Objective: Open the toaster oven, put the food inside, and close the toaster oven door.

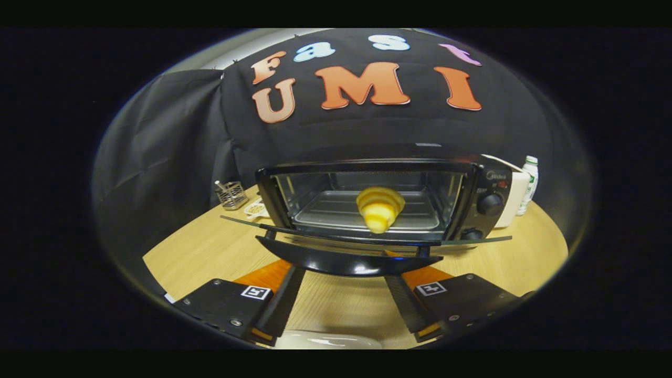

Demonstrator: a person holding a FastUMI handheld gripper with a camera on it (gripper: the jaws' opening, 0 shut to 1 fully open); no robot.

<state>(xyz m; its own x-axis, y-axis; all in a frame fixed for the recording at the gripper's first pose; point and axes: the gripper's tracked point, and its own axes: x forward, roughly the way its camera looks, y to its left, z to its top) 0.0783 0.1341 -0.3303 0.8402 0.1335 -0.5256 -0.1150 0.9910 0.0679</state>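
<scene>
The black toaster oven stands on the wooden table, its glass door folded down flat toward the gripper, the door's black handle lying just ahead of the fingertips. Inside, on the metal tray, sits a yellow croissant, banded in paler and deeper yellow, its narrow end pointing out toward the opening. Two black knobs sit on the oven's right-hand panel.

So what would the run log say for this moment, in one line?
toaster oven door: open | croissant: inside on tray | hand-held gripper: open, at door handle
</scene>
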